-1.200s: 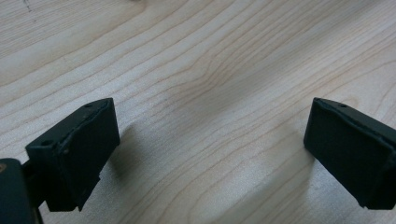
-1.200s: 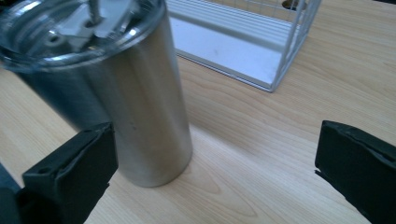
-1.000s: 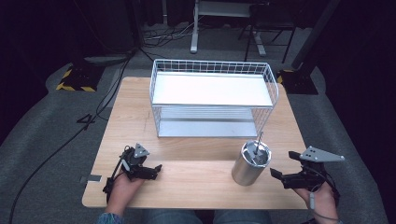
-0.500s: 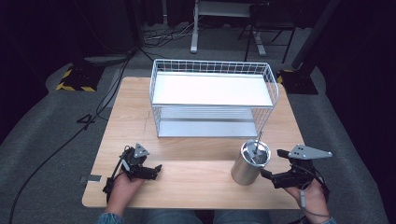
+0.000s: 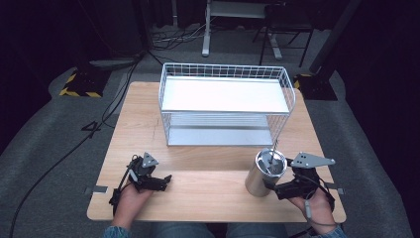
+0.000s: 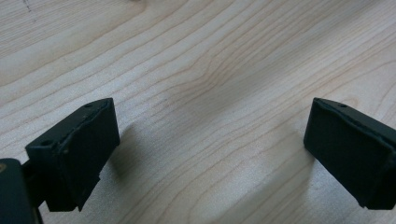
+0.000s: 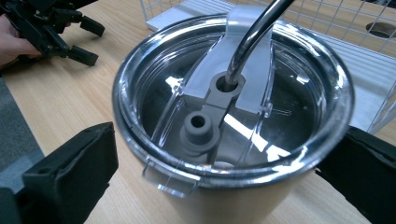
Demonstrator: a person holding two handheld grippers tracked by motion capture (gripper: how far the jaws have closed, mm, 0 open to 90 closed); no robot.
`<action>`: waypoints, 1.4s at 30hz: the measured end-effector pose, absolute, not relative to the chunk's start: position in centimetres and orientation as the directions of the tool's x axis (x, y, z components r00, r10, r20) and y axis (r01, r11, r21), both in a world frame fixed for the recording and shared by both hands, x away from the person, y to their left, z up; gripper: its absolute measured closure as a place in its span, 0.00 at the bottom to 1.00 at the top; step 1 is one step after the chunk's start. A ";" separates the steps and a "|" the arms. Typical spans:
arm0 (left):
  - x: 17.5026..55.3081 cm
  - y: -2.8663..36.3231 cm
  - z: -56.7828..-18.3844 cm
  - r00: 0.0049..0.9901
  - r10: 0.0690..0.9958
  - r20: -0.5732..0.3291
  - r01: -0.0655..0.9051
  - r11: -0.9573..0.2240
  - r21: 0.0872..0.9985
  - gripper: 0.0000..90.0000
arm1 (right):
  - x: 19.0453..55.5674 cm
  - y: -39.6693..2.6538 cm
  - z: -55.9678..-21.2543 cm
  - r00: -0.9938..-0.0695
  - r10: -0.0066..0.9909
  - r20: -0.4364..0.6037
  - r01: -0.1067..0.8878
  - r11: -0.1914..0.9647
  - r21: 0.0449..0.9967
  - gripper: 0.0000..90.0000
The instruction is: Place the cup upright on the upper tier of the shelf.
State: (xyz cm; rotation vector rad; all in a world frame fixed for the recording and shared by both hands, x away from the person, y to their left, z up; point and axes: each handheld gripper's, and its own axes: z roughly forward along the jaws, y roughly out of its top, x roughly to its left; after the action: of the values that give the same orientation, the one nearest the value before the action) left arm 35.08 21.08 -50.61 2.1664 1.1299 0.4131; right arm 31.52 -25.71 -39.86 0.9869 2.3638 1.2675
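Note:
A steel tumbler (image 5: pixel 265 174) with a clear lid and a bent metal straw (image 5: pixel 274 150) stands upright on the wooden table (image 5: pixel 208 191), front right. My right gripper (image 5: pixel 274 187) is open, one jaw on each side of the tumbler's body just below the rim. In the right gripper view the tumbler (image 7: pixel 233 116) sits between the right gripper (image 7: pixel 229 140) jaws, and contact cannot be told. My left gripper (image 5: pixel 165 182) rests open at the front left, over bare wood, with nothing between the left gripper (image 6: pixel 212 112) jaws.
A white wire basket shelf (image 5: pixel 225 106) with two levels stands at the table's far middle, just behind the tumbler. A person's hand (image 5: pixel 131 201) holds each gripper at the near edge. Dark floor with cables surrounds the table.
My right gripper has moved left, from the table's right edge up to the tumbler, and its jaws now straddle it. The left gripper has stayed still.

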 end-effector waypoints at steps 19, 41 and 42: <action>35.1 21.1 -50.6 0.579 0.815 -0.022 0.610 -0.416 0.674 0.04 | 33.2 -24.0 -42.4 -0.720 0.692 0.051 0.435 0.393 0.810 0.00; 35.1 21.1 -50.6 0.580 0.815 -0.021 0.610 -0.417 0.674 0.04 | 33.0 -23.9 -41.7 -0.710 0.703 0.032 0.453 0.422 0.785 0.04; 35.1 21.1 -50.6 0.580 0.815 -0.021 0.610 -0.416 0.674 0.04 | 33.0 -23.9 -41.7 -0.708 0.705 0.042 0.462 0.418 0.783 0.04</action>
State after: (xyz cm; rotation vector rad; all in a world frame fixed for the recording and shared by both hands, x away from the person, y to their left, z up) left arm 35.12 21.07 -50.61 2.1665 1.1287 0.4118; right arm 33.03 -23.92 -41.66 1.0117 2.3828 1.1767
